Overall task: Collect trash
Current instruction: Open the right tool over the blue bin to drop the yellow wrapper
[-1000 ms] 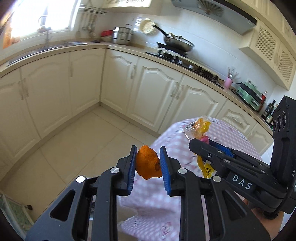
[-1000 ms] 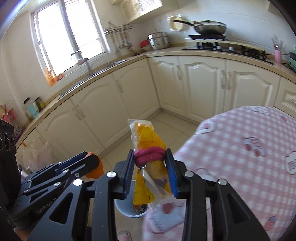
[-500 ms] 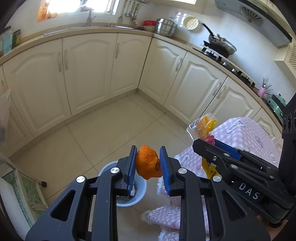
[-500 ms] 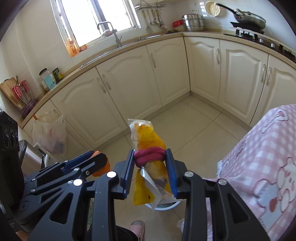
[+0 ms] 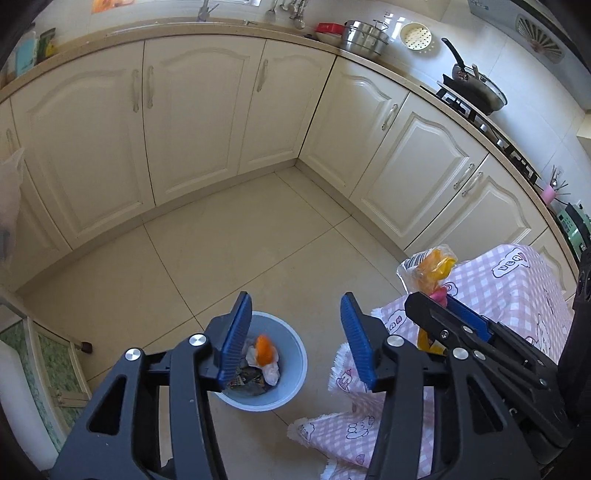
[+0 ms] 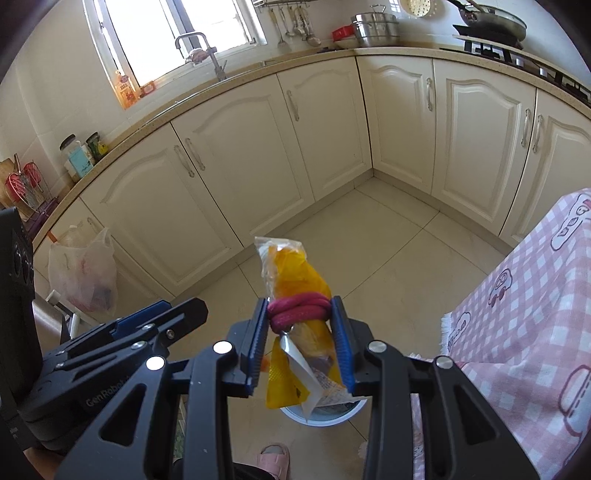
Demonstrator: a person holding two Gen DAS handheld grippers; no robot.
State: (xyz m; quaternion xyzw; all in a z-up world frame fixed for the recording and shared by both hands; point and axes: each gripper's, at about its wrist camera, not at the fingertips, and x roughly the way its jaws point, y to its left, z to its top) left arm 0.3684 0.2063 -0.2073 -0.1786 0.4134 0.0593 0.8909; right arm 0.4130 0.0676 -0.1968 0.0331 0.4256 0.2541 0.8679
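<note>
The left gripper [image 5: 295, 332] hangs spread over the bin [image 5: 291, 384] (orange peel [image 5: 263, 349] inside); the right gripper [image 6: 300, 332], at its 3 o'clock, pinches a yellow wrapper [image 6: 295, 273].

Cream raised-panel base cabinets [image 5: 207, 110] run in an L under a beige countertop [image 6: 207, 88], meeting at an inside corner toward 1 o'clock in the left wrist view, above a floor of large beige tiles [image 5: 236, 258]. A window [image 6: 177, 33] at 11 o'clock in the right wrist view admits strong daylight over a sink faucet [image 6: 201, 48]. A gas hob [image 5: 491, 125] carrying a frying pan [image 5: 476, 86] sits at 2 o'clock, and a pink checked tablecloth [image 6: 524, 295] hangs at 3 to 4 o'clock.
</note>
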